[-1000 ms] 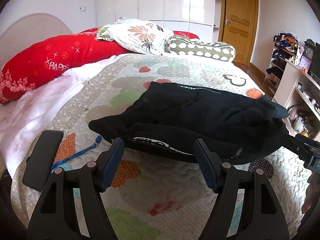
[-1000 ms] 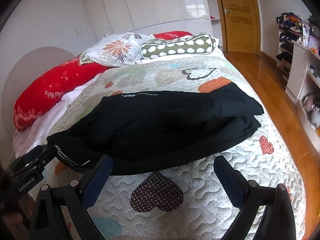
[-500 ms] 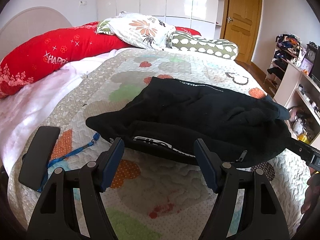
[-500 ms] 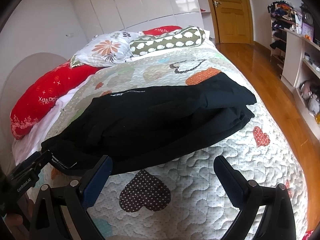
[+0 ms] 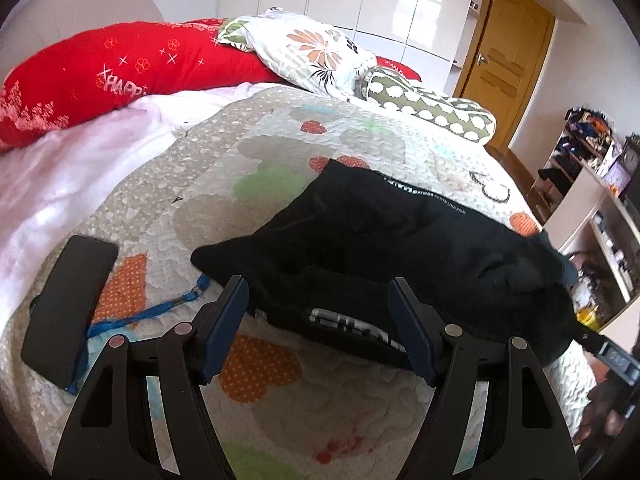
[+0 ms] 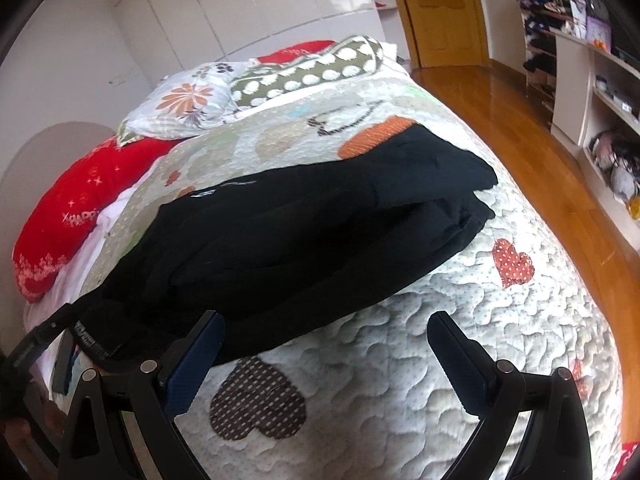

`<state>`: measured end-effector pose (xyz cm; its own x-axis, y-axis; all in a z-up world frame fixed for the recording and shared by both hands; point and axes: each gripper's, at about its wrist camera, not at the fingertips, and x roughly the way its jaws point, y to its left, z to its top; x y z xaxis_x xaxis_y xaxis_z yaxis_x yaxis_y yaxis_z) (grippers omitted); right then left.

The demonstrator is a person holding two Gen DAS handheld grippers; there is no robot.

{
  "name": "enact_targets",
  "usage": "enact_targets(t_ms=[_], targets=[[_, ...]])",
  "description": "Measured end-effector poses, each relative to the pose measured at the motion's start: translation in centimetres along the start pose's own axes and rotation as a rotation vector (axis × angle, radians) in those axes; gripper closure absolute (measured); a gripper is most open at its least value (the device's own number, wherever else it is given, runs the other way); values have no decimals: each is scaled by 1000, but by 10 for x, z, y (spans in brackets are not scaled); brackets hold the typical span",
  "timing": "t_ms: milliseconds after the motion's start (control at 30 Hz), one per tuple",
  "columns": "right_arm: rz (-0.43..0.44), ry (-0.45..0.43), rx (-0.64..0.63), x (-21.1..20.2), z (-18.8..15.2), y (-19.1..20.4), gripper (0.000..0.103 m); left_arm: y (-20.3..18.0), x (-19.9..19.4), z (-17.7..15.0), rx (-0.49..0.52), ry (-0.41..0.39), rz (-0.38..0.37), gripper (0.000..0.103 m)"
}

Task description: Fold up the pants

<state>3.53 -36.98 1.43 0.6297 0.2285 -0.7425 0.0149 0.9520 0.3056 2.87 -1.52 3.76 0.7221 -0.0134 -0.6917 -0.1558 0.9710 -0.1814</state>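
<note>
Left wrist view: black fabric pants lie folded at frame centre on the heart-patterned quilted bed; left claw spread wide, empty. Right wrist view: right claw likewise wide, empty.

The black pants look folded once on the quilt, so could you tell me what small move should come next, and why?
Probably ease the left gripper forward and close it on the pants at the near waistband edge. Both grippers are open and hold nothing; the left one's fingers already straddle that edge, while the right gripper sits over bare quilt.
</note>
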Motion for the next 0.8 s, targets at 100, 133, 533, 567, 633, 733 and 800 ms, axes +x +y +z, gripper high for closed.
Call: enact_targets(t_ms=[100,133,533,567,633,733,800], targets=[[25,18,51,13,7,-11,2,1,7,9,-21,10,-19,31],[36,25,70,19,10,-14,2,2,10,11,-29,15,-24,31],[50,-5,-2,52,22,-13,86,-5,59,1,-35,121,-60,65],[56,-15,-20,48,21,-11,92,-5,58,0,-23,119,-30,76],[89,-38,-37,35,17,-8,95,-2,52,0,-27,107,-38,86],[88,-68,-99,9,10,1,97,5,38,1,-30,87,-74,88],[109,-58,-114,-6,0,2,97,9,26,-1,-19,78,-90,89]])
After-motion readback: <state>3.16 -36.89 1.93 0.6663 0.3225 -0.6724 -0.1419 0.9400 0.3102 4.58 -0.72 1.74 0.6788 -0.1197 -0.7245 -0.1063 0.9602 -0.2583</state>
